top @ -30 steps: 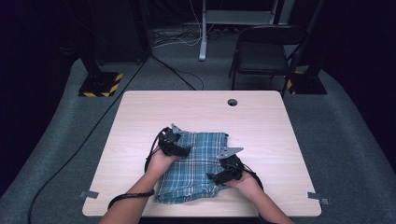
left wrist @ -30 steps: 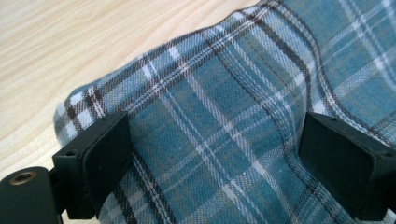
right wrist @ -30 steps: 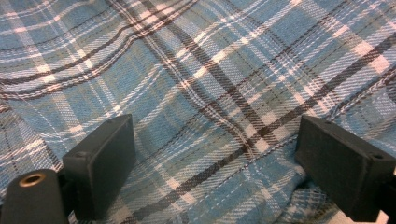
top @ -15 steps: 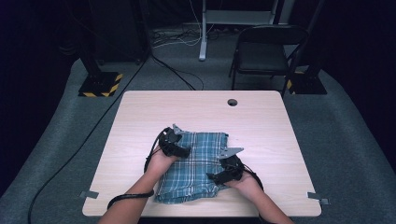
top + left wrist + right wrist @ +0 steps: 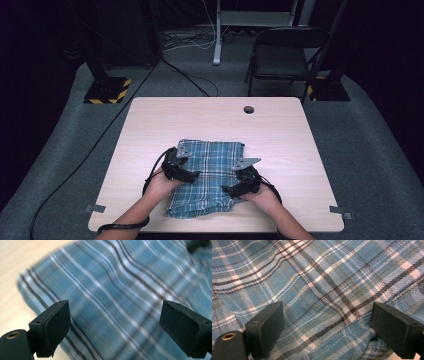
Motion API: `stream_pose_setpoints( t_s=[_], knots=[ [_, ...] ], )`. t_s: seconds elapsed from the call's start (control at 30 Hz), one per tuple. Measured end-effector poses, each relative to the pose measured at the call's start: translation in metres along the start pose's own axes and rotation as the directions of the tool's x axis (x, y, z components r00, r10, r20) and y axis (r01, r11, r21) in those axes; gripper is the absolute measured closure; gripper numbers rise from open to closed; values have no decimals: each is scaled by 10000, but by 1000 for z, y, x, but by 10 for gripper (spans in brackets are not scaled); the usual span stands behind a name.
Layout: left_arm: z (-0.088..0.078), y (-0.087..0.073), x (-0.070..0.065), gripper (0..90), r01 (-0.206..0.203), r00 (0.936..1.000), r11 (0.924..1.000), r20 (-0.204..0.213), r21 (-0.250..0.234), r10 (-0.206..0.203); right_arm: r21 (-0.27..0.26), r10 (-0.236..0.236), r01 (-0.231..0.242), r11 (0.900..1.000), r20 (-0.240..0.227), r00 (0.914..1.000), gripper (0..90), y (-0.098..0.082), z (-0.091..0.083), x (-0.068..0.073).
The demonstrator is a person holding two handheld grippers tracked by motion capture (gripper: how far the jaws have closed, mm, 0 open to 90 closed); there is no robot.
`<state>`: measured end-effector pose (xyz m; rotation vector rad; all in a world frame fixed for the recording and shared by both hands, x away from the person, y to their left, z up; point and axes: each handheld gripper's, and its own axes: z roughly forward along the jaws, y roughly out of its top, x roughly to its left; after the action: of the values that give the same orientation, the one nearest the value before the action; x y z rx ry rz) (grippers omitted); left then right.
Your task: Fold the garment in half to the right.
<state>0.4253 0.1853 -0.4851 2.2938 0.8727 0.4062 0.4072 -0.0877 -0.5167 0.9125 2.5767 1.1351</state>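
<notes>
A folded blue plaid cloth lies on the wooden table near its front edge. My left gripper hovers over the cloth's left side, jaws open, with the plaid cloth spread between and beyond them. At the cloth's right side my right gripper is open too, its jaws wide apart just above the plaid cloth. Neither pair of jaws holds any fabric.
A round cable hole sits near the table's far edge. A black folding chair and stand bases are on the carpet behind. Tape marks stick out at the table's front corners.
Both grippers stay over the cloth almost where they were; the left gripper view is blurred, so that hand is moving slightly.
</notes>
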Motion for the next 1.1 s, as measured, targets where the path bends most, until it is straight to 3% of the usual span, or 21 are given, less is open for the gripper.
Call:
stream_pose_setpoints(
  t_s=[0.1,0.37,0.5,0.73,0.9,1.1],
  knots=[
    [4,-13,-1,94,-335,9994,9991,-37,273,337,1,-25,25,10000,25,10000,112,0,0,0],
    [8,-18,-3,90,-261,9995,9996,-181,84,263,12,-25,25,10000,48,10000,111,0,0,0],
    [-3,-15,-4,93,-198,9998,9998,-3,8,198,-15,29,-29,10000,45,10000,111,0,0,1],
    [-23,-24,-18,93,-751,9968,9971,282,-77,753,-15,24,-24,10000,29,10000,110,0,0,0],
    [-22,-35,-18,79,-680,9953,9977,691,12,678,6,14,-14,10000,22,10000,108,0,0,0],
    [-17,-43,-17,69,-755,9952,9971,626,-59,757,-14,17,-17,10000,3,10000,108,0,1,0]
  ],
)
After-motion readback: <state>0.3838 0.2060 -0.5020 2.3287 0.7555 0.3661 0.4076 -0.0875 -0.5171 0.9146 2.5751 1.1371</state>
